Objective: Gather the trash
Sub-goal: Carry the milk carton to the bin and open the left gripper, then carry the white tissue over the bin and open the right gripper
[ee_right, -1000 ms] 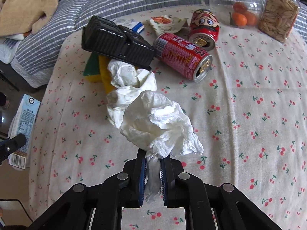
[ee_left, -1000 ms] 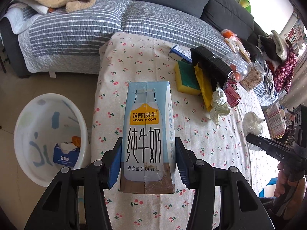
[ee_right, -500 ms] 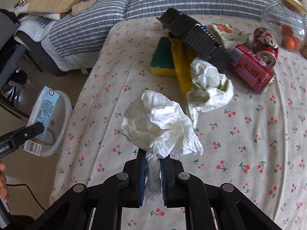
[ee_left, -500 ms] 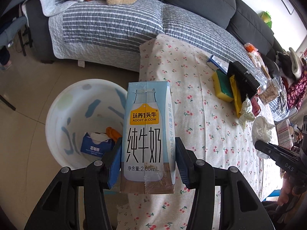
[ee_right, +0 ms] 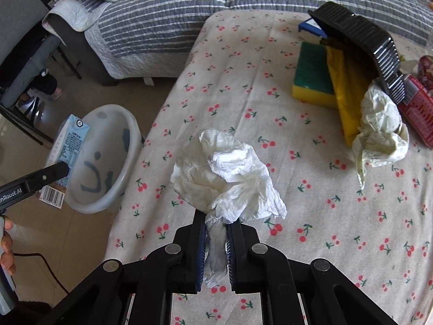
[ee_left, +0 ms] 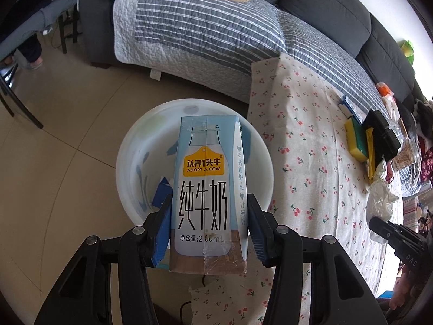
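Left claw (ee_left: 209,224) grips milk carton (ee_left: 208,189) over white basin (ee_left: 130,146) (on floor); right claw (ee_right: 215,239) pinches crumpled tissue (ee_right: 230,176)

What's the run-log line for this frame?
left gripper: shut on milk carton, above white basin | right gripper: shut on crumpled tissue, above table | release: not yet

Glossy milk carton (ee_left: 207,192), crumpled paper tissue (ee_right: 227,176)
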Demonstrator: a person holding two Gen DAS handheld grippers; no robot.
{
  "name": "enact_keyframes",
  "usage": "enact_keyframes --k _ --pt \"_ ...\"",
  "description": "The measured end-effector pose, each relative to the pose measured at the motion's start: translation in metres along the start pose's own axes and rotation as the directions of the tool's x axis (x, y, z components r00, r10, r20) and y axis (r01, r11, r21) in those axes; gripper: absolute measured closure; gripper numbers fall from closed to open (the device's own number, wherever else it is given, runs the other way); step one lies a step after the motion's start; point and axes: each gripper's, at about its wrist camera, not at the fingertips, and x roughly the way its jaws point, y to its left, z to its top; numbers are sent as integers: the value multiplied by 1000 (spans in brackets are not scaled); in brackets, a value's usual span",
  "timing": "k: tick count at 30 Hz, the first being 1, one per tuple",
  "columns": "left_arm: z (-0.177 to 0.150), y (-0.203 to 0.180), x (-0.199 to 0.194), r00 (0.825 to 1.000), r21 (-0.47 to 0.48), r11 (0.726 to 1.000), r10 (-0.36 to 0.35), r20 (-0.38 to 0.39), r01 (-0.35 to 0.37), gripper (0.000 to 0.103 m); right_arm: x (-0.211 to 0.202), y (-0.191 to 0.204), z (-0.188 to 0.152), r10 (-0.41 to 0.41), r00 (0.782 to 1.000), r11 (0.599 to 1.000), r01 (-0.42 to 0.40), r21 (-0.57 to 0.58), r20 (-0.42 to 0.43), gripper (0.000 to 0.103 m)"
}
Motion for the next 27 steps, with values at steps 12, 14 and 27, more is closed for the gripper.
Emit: enact_keyframes --k 12,14,27 --pt "12 10 15 998 -27 998 61 13 -61 17 19 20 4 44 999 999 -45 -27 -18 93" --pt "10 12 11 997 -19 997 76 5 -76 16 21 24 5 49 999 998 -49 -31 -16 93" --pt "-7 48 -9 980 40 979 201 5 -201 11 62 89 28 130 989 983 -137 -120 -65 92"
